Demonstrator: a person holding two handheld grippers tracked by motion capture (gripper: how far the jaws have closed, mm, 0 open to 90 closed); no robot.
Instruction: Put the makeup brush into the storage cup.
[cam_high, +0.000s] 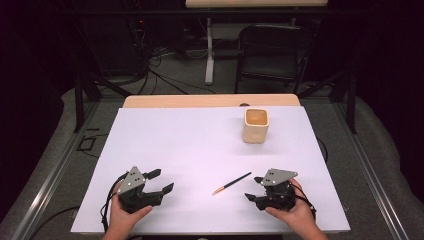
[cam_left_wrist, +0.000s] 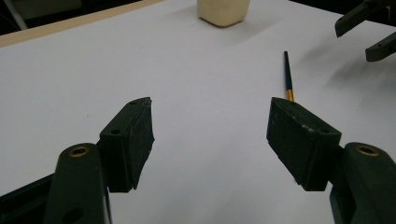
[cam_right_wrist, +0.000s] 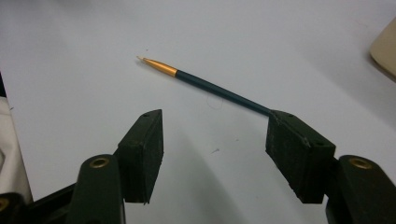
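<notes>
From the high view, a thin dark paintbrush with a gold ferrule (cam_high: 231, 183) lies flat on the white table sheet (cam_high: 200, 145), between the left gripper (cam_high: 161, 181) and the right gripper (cam_high: 253, 187), well short of the cream square ceramic cup (cam_high: 256, 125); both claws stand released and empty. In the left gripper view the brush's handle runs off beyond the right jaw, so that hand is best kept parked. In the right gripper view the handle passes behind one jaw: I would centre the claw over the handle's middle, lower squarely, then pinch.
</notes>
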